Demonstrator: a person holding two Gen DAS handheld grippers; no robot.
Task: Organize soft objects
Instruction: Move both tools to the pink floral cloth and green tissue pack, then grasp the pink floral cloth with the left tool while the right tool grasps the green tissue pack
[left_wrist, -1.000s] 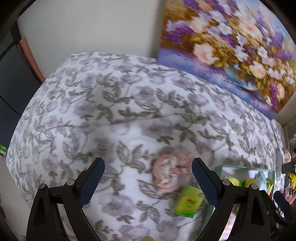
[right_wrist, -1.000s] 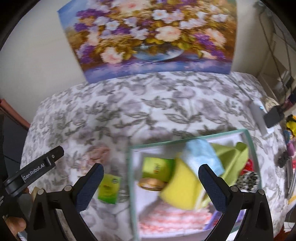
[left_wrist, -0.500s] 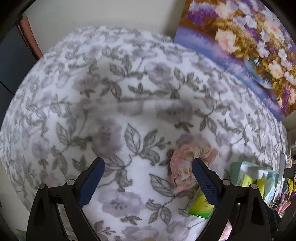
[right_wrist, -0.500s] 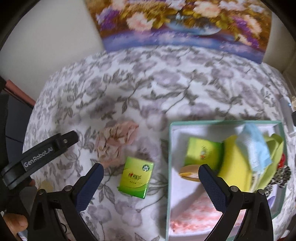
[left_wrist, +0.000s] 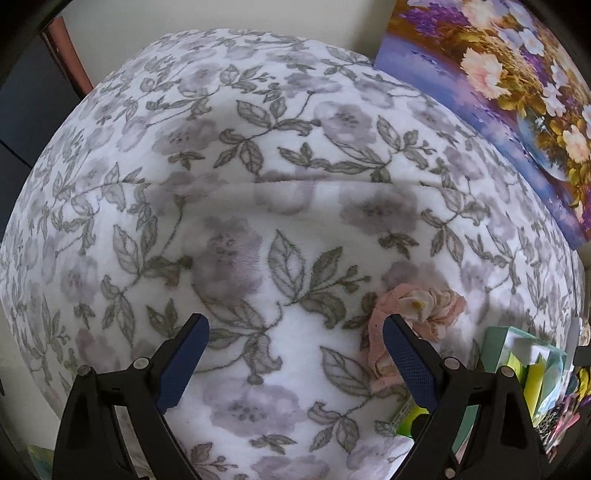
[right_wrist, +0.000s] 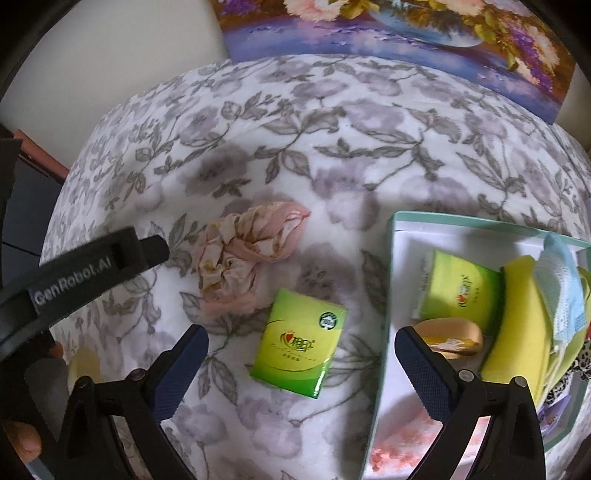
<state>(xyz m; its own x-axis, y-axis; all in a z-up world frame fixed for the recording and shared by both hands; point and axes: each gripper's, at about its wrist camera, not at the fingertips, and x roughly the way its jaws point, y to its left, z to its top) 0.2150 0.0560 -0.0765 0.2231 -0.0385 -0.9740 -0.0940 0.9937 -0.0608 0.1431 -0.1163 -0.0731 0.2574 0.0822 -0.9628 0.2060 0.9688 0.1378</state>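
Right gripper (right_wrist: 301, 363) wide open and empty, above the green plastic tissue pack (right_wrist: 298, 342) on the floral fleece blanket (right_wrist: 332, 155). Left gripper (left_wrist: 295, 354) also wide open, empty, beside the crumpled pink cloth (left_wrist: 413, 317).

Partly done, probably: mint-rimmed box (right_wrist: 384, 325) filled, pack and cloth still outside.

Box contents clear only from the right wrist.

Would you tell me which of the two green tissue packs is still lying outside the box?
The flat green tissue pack on the floral blanket, beside the pink cloth; the other pack sits inside the box.
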